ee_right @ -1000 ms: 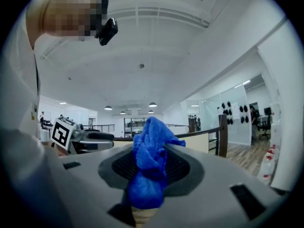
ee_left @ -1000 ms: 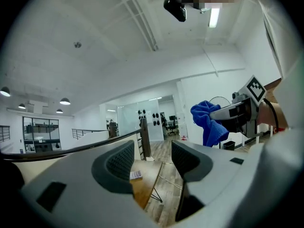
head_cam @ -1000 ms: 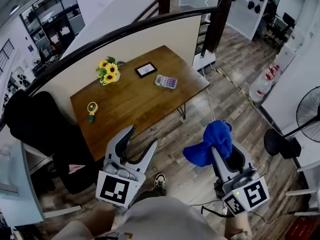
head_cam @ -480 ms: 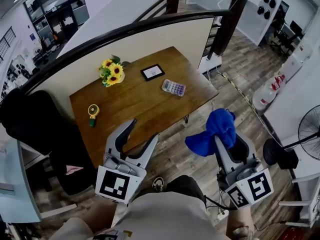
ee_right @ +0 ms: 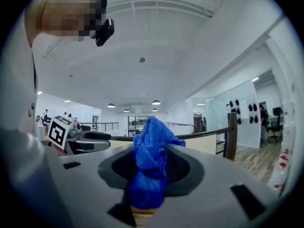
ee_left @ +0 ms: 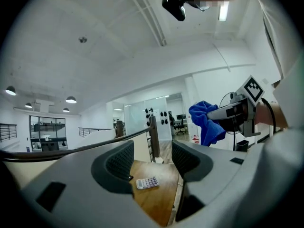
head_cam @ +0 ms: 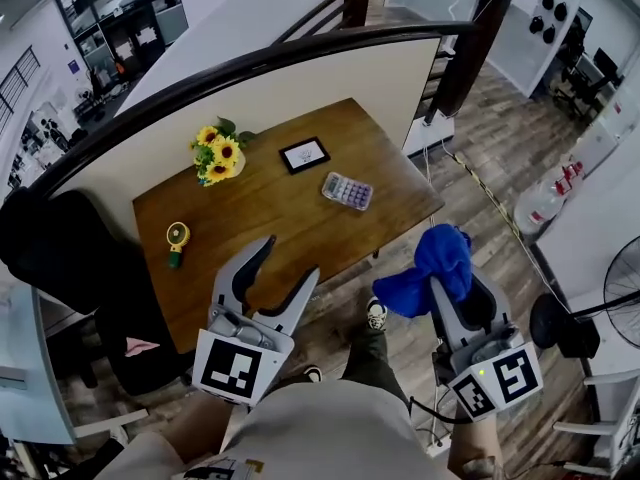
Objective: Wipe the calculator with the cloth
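Observation:
A small pale calculator [head_cam: 347, 190] with lilac keys lies on the right part of the brown wooden table [head_cam: 250, 218]; the left gripper view frames the calculator [ee_left: 147, 183] between the jaws. My right gripper [head_cam: 440, 268] is shut on a bunched blue cloth [head_cam: 428, 270], held in the air off the table's near right corner. In the right gripper view, the cloth [ee_right: 149, 167] fills the gap between the jaws. My left gripper [head_cam: 283, 272] stands open and empty above the table's near edge.
On the table also stand a yellow sunflower bouquet [head_cam: 218, 152], a small black-framed tablet [head_cam: 304, 155] and a little green-and-yellow hand fan [head_cam: 176, 241]. A dark office chair [head_cam: 70, 258] sits to the left. A cream partition with a black rail [head_cam: 300, 68] backs the table. My shoe [head_cam: 376, 314] shows on the floor.
The person has stepped closer to the table; the table sits lower and nearer in the head view. Both grippers keep their pose, the cloth still held.

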{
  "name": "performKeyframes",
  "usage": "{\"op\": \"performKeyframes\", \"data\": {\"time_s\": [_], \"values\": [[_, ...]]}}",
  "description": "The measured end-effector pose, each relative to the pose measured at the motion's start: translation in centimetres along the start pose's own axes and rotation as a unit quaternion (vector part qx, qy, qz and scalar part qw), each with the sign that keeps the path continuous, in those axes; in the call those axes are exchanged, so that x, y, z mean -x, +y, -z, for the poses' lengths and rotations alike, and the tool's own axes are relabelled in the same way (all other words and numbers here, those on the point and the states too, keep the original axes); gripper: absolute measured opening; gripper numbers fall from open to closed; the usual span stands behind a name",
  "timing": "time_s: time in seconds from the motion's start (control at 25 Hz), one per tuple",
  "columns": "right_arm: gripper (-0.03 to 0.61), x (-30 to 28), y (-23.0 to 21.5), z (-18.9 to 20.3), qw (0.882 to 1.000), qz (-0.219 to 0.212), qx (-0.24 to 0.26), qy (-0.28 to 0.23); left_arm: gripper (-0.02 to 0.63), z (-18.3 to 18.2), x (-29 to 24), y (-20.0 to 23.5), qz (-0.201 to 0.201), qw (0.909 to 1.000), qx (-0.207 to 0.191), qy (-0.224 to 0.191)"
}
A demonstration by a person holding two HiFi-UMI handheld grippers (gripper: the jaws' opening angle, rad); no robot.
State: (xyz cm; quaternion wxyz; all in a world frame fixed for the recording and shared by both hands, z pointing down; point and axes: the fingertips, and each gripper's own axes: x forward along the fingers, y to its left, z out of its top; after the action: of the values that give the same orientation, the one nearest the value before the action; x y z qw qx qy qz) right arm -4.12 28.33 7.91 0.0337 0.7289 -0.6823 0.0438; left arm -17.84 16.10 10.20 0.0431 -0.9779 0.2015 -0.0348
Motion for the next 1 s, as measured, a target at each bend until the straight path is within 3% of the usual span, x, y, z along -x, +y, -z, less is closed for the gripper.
{"op": "performKeyframes", "data": {"time_s": [0.28, 0.48, 0.76, 1.0], "values": [[0.147, -6.3, -7.5, 0.1, 0.999, -0.044, -0.011, 0.003, 0.239, 0.2, -8.5, 0.8, -0.030, 0.9994, -0.008, 0.016], [0.148, -11.8, -13.7, -0.2, 0.996, -0.089, -0.016, 0.017, 0.239, 0.0, -15.0, 2.0, -0.074, 0.9967, 0.002, 0.034], [0.149, -19.8, -20.5, 0.0, 0.985, -0.167, -0.011, 0.042, 0.239, 0.6, -22.7, 4.2, -0.147, 0.9871, 0.014, 0.061], [0.149, -26.2, -22.6, 1.1, 0.969, -0.239, -0.003, 0.061, 0.239, 2.4, -26.1, 6.5, -0.209, 0.9738, 0.022, 0.086]]}}
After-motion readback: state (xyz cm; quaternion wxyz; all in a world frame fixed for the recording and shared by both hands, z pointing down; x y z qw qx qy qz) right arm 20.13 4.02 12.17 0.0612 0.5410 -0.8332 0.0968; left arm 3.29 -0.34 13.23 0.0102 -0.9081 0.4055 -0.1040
